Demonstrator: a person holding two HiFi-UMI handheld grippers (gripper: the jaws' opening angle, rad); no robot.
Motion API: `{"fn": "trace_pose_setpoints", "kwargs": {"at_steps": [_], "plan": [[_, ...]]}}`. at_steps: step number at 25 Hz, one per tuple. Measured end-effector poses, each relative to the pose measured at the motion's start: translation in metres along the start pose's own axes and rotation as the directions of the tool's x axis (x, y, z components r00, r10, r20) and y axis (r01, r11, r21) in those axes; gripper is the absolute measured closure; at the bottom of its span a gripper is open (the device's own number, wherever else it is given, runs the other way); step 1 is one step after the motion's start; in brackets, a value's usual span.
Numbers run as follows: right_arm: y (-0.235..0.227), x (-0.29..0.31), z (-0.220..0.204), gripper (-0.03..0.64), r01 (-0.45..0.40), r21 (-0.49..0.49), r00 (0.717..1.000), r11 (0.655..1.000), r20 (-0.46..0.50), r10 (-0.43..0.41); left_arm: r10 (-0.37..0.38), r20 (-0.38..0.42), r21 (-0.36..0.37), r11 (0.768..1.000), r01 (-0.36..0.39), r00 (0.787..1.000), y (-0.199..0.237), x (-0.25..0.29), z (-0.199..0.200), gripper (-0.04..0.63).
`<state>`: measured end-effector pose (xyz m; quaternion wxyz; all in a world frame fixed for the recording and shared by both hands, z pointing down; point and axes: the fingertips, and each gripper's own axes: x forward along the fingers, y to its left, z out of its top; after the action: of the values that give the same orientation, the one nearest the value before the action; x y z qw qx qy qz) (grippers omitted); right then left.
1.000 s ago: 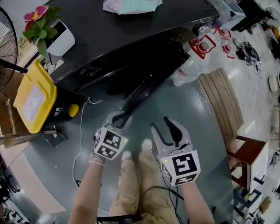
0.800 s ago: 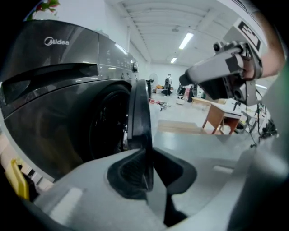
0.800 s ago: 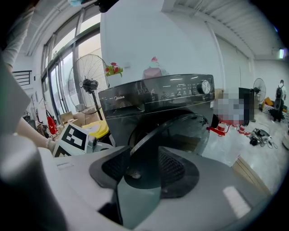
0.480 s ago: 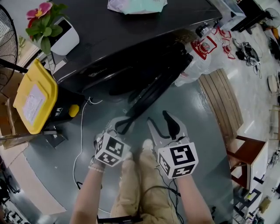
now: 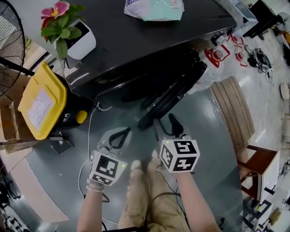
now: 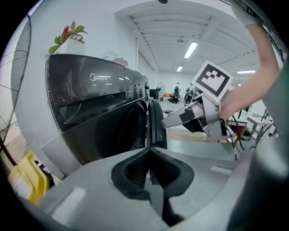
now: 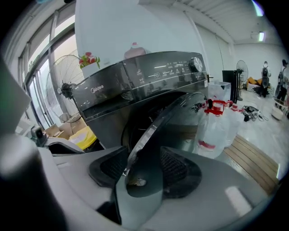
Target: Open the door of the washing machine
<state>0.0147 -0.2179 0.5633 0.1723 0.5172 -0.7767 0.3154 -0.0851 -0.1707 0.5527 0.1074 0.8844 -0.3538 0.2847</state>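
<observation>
The dark grey washing machine (image 5: 149,41) stands ahead with its round door (image 5: 170,97) swung partly out. My right gripper (image 5: 165,126) reaches the door's free edge. In the right gripper view the door's edge (image 7: 158,124) runs between the jaws of that gripper (image 7: 144,169); they are opening, and the pads stand clear of the door. My left gripper (image 5: 118,132) hangs lower left, away from the door. In the left gripper view that gripper (image 6: 149,151) is shut on nothing, with the door's edge (image 6: 153,122) beyond it.
A yellow-lidded box (image 5: 41,99) and a fan (image 5: 9,50) are at the left. A potted flower (image 5: 74,34) and a plastic bag (image 5: 154,9) lie on the machine's top. Plastic bottles (image 5: 217,54), a wooden pallet (image 5: 231,104) and a brown stool (image 5: 258,161) are at the right. A white cable (image 5: 89,131) crosses the floor.
The door has swung further out. My left gripper let go of its edge, shut and drew back. My right gripper moved up to the edge and its jaws widened.
</observation>
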Motion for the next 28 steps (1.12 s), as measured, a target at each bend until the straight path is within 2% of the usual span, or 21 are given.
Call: {"fn": "trace_pose_setpoints", "kwargs": {"at_steps": [10,22,28], "plan": [[-0.002,0.014,-0.006,0.41,0.025,0.03,1.0,0.999,-0.016,-0.025,0.048,0.037,-0.02,0.999,-0.047,0.998,0.003,-0.021,0.013,0.601],[-0.013,-0.004,-0.017,0.416,0.039,0.007,0.999,0.999,-0.028,-0.039,0.014,0.035,0.004,1.0,-0.015,0.999,-0.014,-0.027,0.02,0.601],[-0.03,-0.027,-0.029,0.421,0.069,0.001,0.997,0.998,-0.044,-0.069,0.027,0.056,-0.006,1.0,-0.027,0.998,-0.015,-0.031,0.031,0.601]]}}
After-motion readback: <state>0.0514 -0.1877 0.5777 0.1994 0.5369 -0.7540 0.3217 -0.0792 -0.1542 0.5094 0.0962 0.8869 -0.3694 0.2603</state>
